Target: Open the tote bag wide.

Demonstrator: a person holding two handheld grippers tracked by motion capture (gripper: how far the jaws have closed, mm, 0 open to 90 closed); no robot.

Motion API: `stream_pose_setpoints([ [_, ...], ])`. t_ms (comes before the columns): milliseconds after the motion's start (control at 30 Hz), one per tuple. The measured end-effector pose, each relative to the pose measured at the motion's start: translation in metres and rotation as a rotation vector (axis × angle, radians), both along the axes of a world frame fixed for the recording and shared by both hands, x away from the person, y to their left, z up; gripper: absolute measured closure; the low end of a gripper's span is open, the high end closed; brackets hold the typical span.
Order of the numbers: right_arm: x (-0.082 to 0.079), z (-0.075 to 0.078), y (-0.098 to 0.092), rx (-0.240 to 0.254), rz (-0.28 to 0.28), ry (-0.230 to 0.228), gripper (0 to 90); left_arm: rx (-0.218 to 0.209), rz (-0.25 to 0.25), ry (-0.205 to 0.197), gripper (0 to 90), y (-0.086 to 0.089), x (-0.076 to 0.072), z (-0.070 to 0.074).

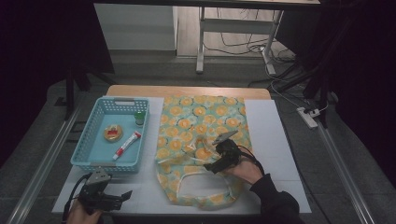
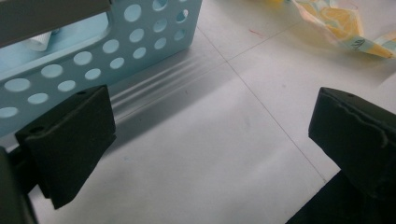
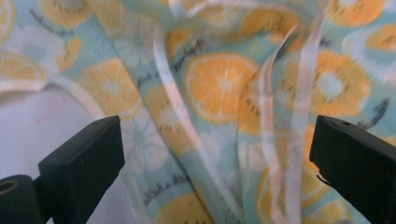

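An orange-patterned cloth bag lies flat on the white mat, its white-edged handles at the near end. My right gripper hovers over the bag's lower middle, open, with the printed fabric and pale straps between its jaws. My left gripper rests at the table's front left, open over bare mat, just in front of the light blue basket. The basket holds a toothpaste tube, a small round orange tin and a green-capped bottle.
A corner of the bag shows at the upper right of the left gripper view. White mat extends right of the bag. Table legs and cables stand beyond the far edge.
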State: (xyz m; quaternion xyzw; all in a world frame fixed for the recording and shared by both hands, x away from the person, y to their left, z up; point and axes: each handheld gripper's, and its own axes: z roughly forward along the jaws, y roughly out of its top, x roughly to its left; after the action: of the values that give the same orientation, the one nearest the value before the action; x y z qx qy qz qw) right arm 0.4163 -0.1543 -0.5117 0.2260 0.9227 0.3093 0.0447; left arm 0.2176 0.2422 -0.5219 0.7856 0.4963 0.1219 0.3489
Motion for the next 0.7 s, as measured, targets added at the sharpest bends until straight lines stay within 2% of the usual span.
stream_pose_setpoints([
  [167, -0.0047, -0.0084, 0.0018, -0.044, 0.035, -0.014, 7.5, 0.0, 0.0, 0.0, 1.0, 0.0, 0.0, 0.0],
  [233, -0.0069, -0.0104, 0.0027, -0.061, 0.041, -0.049, 11.8, 0.0, 0.0, 0.0, 1.0, 0.0, 0.0, 0.0],
  [267, -0.0081, -0.0104, 0.0028, -0.068, 0.055, -0.066, 16.2, -0.001, 0.0, 0.0, 1.0, 0.0001, 0.0001, 0.0],
  [367, -0.0097, -0.0084, 0.0025, -0.061, 0.066, -0.064, 29.0, 0.0, 0.0, 0.0, 1.1, -0.0002, 0.0002, -0.0001],
  [433, -0.0081, -0.0057, 0.0012, -0.067, 0.069, -0.065, 42.1, 0.001, 0.0, 0.0, 1.1, -0.0004, 0.0002, -0.0002],
  [467, -0.0081, -0.0057, 0.0012, -0.067, 0.069, -0.065, 42.1, 0.001, 0.0, 0.001, 1.1, -0.0004, 0.0003, -0.0001],
  [533, -0.0075, -0.005, 0.0012, -0.069, 0.066, -0.064, 48.3, 0.002, 0.0, 0.002, 1.1, -0.0004, 0.0004, -0.0002],
  [700, -0.0083, -0.0031, 0.0022, -0.071, 0.073, -0.067, 78.6, 0.001, 0.001, 0.002, 1.2, -0.0004, 0.0006, -0.0003],
])
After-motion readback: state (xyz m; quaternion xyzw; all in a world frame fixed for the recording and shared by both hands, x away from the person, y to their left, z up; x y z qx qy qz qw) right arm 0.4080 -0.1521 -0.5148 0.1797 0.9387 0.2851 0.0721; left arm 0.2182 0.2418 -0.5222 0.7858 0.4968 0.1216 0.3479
